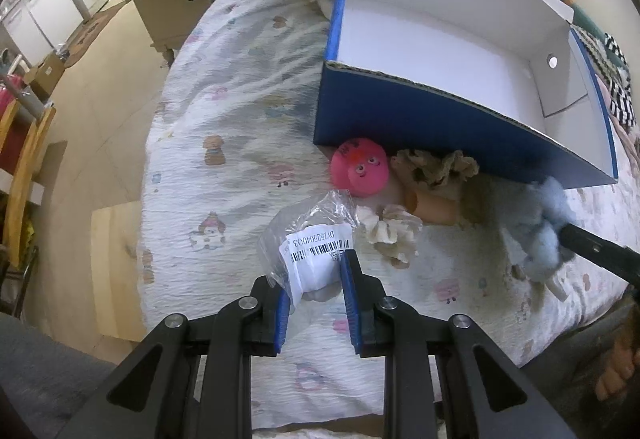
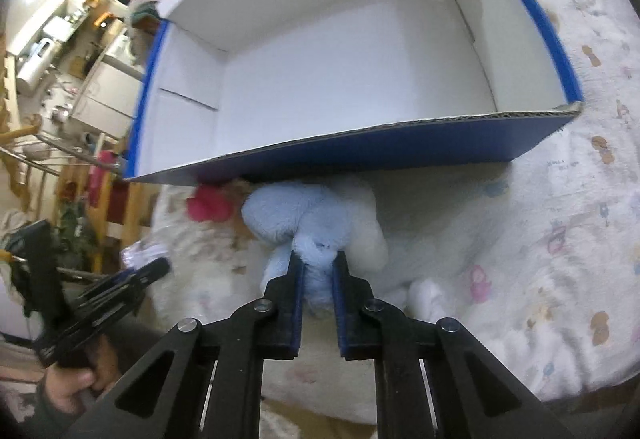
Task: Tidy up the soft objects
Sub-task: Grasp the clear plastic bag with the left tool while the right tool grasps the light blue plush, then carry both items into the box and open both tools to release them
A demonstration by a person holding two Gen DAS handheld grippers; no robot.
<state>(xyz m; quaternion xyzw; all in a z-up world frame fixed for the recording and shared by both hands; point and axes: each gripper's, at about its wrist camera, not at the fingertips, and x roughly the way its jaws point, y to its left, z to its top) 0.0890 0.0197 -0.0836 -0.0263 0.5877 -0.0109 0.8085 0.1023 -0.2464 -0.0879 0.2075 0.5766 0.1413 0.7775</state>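
Crinkled cotton, printed with small pastel bears, is covering the bed [image 1: 224, 111]. A rectangular corrugated box [image 2: 360, 155], blue outside and smooth white inside, is sitting on it, open and bare. A fluffy pale-blue plush [image 2: 296, 215] is lying against its near wall, the right claw [image 2: 319, 263] pinching its fur. The left claw [image 1: 316, 275] is pinching a crinkly clear bag [image 1: 308, 235] with a barcode label, near a round pink toy [image 1: 360, 169].

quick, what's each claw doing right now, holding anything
Left claw: closed on the clear plastic bag with the barcode label.
Right claw: closed on the light blue plush toy, in front of the blue box.
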